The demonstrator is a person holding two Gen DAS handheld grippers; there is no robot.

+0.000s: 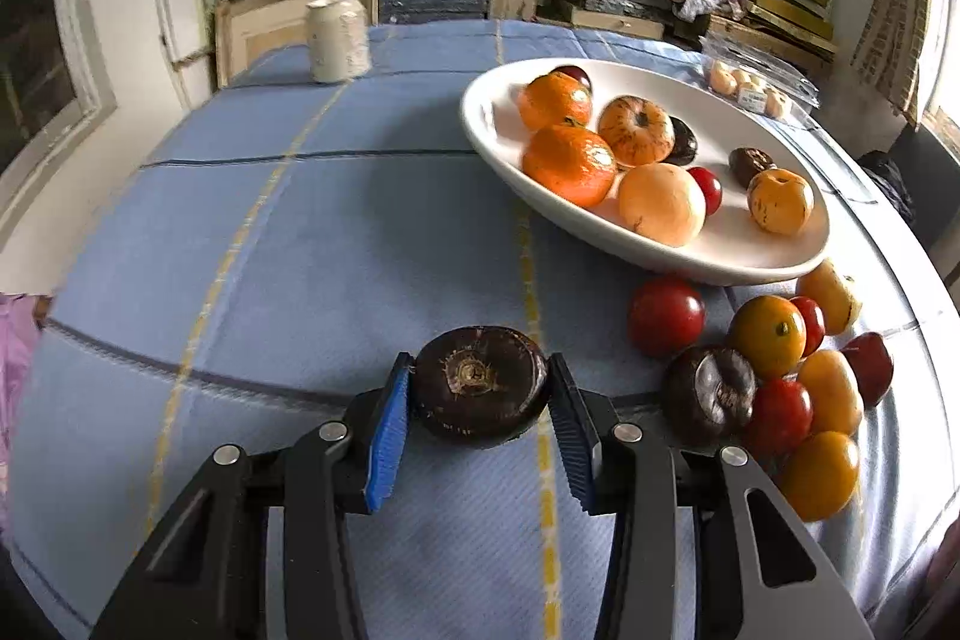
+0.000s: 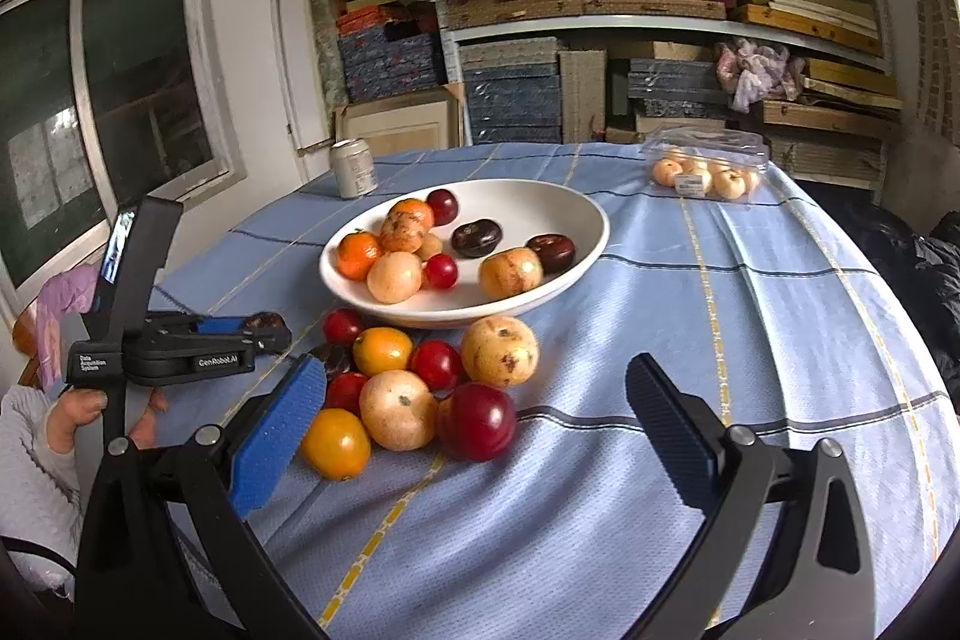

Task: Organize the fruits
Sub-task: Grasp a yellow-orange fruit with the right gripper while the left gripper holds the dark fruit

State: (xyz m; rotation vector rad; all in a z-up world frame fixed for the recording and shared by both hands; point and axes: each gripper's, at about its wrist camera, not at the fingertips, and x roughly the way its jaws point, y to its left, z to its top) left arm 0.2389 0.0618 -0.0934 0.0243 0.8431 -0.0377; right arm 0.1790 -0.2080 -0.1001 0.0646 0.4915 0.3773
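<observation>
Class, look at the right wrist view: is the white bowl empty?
No, the white bowl holds several fruits, including an orange mandarin and a dark fruit.

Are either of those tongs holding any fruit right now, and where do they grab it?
The left tongs pinch a dark brown fruit by its two opposite sides, stem end facing the camera. The right tongs stand open, holding nothing.

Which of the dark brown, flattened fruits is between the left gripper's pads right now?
The dark brown fruit lying alone on the tablecloth, stem scar up, between the left gripper pads. Another sits in the loose pile; two more lie in the white bowl.
</observation>
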